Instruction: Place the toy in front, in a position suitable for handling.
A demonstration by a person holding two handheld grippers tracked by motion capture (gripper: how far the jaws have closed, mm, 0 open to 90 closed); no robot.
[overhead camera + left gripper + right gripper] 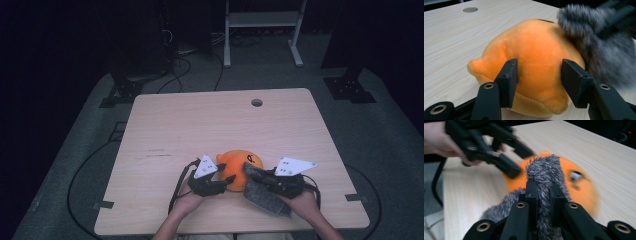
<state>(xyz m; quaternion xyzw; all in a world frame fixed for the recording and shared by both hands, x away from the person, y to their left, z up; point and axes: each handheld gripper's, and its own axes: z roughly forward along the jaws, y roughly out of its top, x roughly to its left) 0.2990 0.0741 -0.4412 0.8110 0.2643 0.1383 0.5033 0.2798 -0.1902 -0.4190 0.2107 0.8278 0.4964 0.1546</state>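
The round orange plush toy [238, 167] with a small pointed nub and a dark eye mark lies on the pale wood-grain table [200, 125], close to your edge and a little right of the middle. A grey fuzzy cloth [262, 192] rests against its right side and trails down toward you.

Your left tongs [227, 178] come in from the left of the toy. In the left gripper view, the two black pads [510, 81] stand on either side of the toy's orange body, right at the plush. You cannot tell from that view whether they press in or only brush it. The grey cloth shows blurred at the upper right there, lying against the toy.

Your right tongs [541, 192] are clamped on the grey fuzzy cloth. In the right gripper view, a tuft of it rises between the two black pads, which stand close together with the fabric pinched between them. Beyond the tuft sits the orange toy, and your other hand [441, 142] with its gripper is at the upper left.

A round hole [257, 102] sits near the table's far edge, well apart from the toy.
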